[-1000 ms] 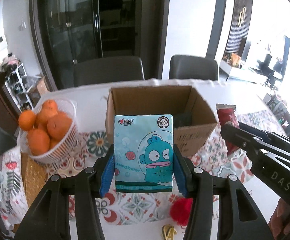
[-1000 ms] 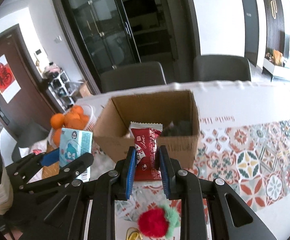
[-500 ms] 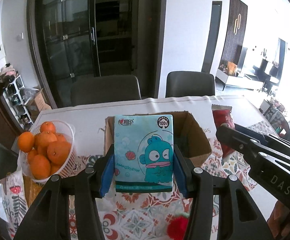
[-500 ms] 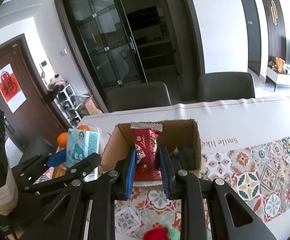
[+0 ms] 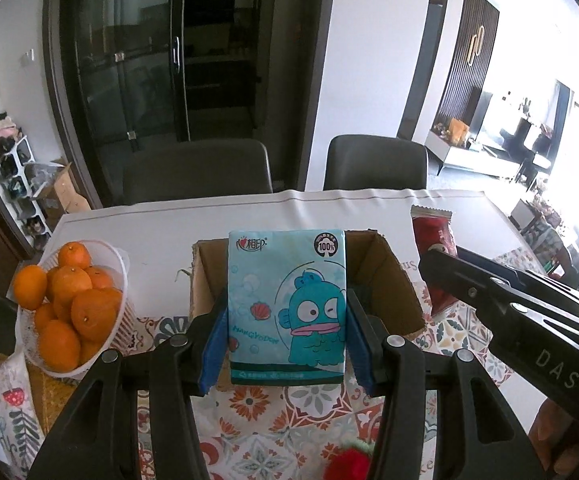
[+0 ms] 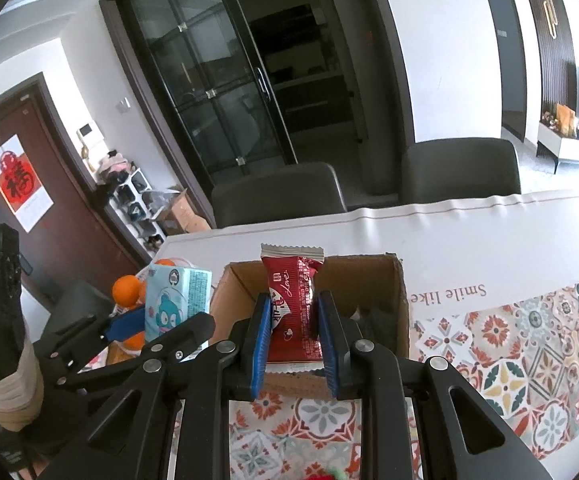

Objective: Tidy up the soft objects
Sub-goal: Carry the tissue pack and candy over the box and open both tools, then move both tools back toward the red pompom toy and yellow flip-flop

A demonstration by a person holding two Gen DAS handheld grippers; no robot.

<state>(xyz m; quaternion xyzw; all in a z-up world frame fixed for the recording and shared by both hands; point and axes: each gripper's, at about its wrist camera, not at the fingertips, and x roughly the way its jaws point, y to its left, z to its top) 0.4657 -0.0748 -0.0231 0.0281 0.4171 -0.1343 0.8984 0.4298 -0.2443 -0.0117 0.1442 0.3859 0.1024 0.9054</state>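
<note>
My left gripper [image 5: 286, 316] is shut on a blue tissue pack [image 5: 286, 304] with a cartoon fish, held upright above the table in front of the open cardboard box [image 5: 393, 276]. My right gripper [image 6: 292, 318] is shut on a red snack packet [image 6: 293, 312], held upright over the near wall of the box [image 6: 385, 280]. The packet also shows in the left wrist view [image 5: 435, 252], and the tissue pack in the right wrist view [image 6: 175, 302]. A dark soft item [image 6: 381, 320] lies inside the box. A red pompom [image 5: 347, 466] lies on the table below.
A white basket of oranges [image 5: 67, 304] stands left of the box. A patterned cloth [image 6: 529, 352] covers the near table, a white cloth [image 6: 469, 232] the far part. Two dark chairs [image 5: 197, 172] stand behind the table. A printed bag [image 5: 5, 412] lies at the left edge.
Both grippers have risen with their loads. The box and the table now sit lower in both views, and the pompom has slid to the bottom edge.
</note>
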